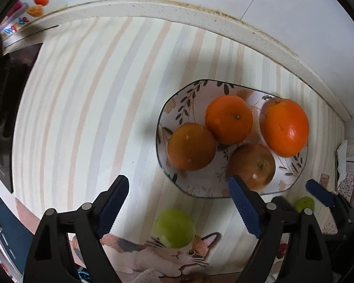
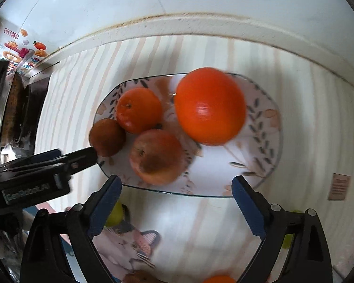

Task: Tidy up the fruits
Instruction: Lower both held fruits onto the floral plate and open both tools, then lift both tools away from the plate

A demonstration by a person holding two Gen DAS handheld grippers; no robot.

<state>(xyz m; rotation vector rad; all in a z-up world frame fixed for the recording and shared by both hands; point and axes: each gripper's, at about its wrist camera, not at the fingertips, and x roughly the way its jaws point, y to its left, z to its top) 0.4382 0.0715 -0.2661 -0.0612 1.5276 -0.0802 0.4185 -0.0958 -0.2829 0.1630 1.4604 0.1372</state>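
Observation:
A leaf-patterned plate [image 1: 188, 184] [image 2: 224, 181] sits on a striped mat and holds three oranges and a reddish apple [image 1: 252, 165] [image 2: 157, 156]. The largest orange [image 1: 285, 127] [image 2: 210, 106] lies at the plate's far right. My left gripper [image 1: 178, 179] hangs open above the plate's near edge with nothing between its fingers. A green fruit [image 1: 174, 227] lies on the mat below it. Over the same edge, my right gripper [image 2: 177, 179] stands open and empty. A second green fruit [image 1: 304, 204] lies near the right gripper's blue finger [image 1: 318, 192].
The mat's cat print [image 1: 177, 254] is at the near edge. A raised white ledge [image 1: 200, 14] and tiled wall run behind the plate. A dark appliance [image 1: 4, 106] stands at the left, papers [image 1: 342, 155] at the right. Another orange [image 2: 219, 279] peeks in at the bottom.

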